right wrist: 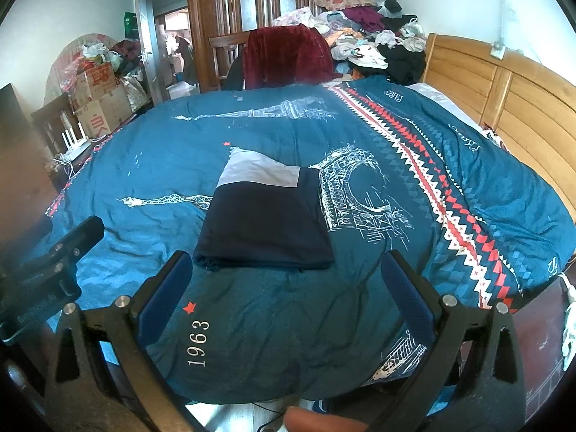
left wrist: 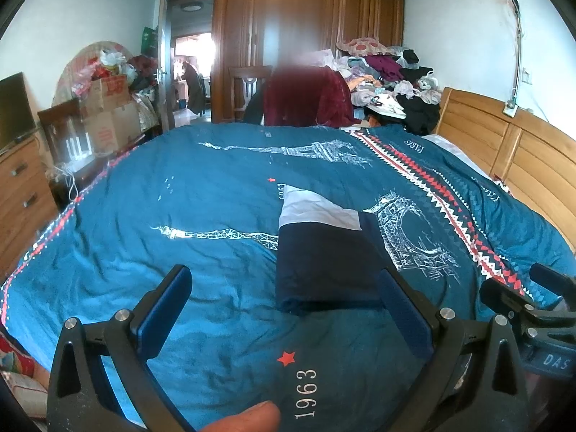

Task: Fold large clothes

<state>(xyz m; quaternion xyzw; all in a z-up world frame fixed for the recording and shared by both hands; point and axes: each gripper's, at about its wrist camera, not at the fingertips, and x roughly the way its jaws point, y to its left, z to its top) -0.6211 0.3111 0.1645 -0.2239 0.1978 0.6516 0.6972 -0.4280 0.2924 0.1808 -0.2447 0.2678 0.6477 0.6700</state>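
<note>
A folded garment [left wrist: 324,252] [right wrist: 266,226], navy with a light grey panel at its far end, lies flat on the teal bedspread [left wrist: 180,216] [right wrist: 288,324]. My left gripper [left wrist: 284,291] is open above the bedspread, just short of the garment's near edge, with nothing between its blue pads. My right gripper [right wrist: 288,270] is open too, its fingers spread either side of the garment's near edge and holding nothing. In the left wrist view the right gripper's body shows at the far right edge; the left one shows at the left edge of the right wrist view.
A heap of clothes [left wrist: 388,79] [right wrist: 370,36] is piled at the far side by the wooden headboard [left wrist: 504,158] [right wrist: 504,93]. A chair draped in dark red cloth [right wrist: 288,57], a wardrobe [left wrist: 306,28], cardboard boxes [left wrist: 108,108] and a dresser [left wrist: 21,194] ring the bed.
</note>
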